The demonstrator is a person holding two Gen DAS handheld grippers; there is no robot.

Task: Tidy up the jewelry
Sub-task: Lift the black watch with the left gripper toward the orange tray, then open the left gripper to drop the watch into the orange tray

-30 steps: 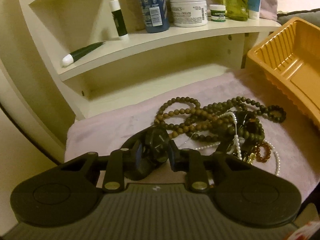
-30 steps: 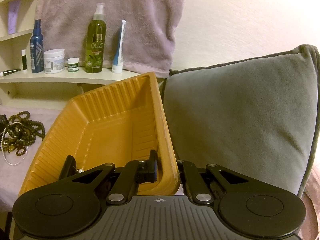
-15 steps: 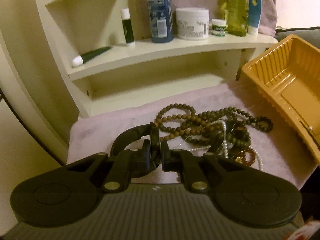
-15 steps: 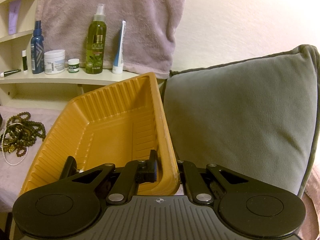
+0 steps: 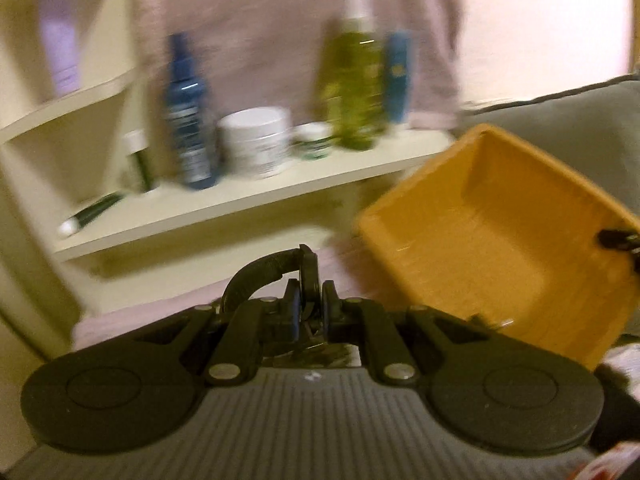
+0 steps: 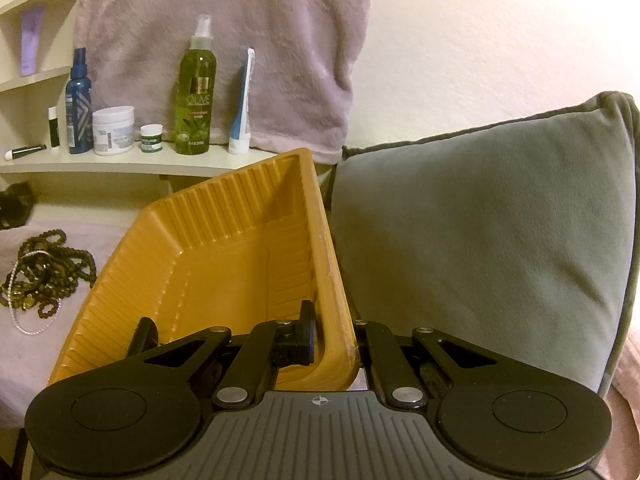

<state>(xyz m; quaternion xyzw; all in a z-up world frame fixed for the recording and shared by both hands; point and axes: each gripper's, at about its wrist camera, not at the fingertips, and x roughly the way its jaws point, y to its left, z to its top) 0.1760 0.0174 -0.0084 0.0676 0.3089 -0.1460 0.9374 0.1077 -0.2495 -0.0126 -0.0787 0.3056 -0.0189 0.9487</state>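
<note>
Warm, dim yellowish light filled both views. The left wrist view was heavily motion-blurred, smearing the shelf bottles [image 5: 188,112] toward 11 o'clock. The right wrist view stayed sharp, with fisheye bending and dark corners at the edges.

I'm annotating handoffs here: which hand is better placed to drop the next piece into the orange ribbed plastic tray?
Left. Its tongs are shut on a black curved bangle beside the orange ribbed plastic tray. The right tongs are clamped on the tray's rim, holding it tilted.
</note>
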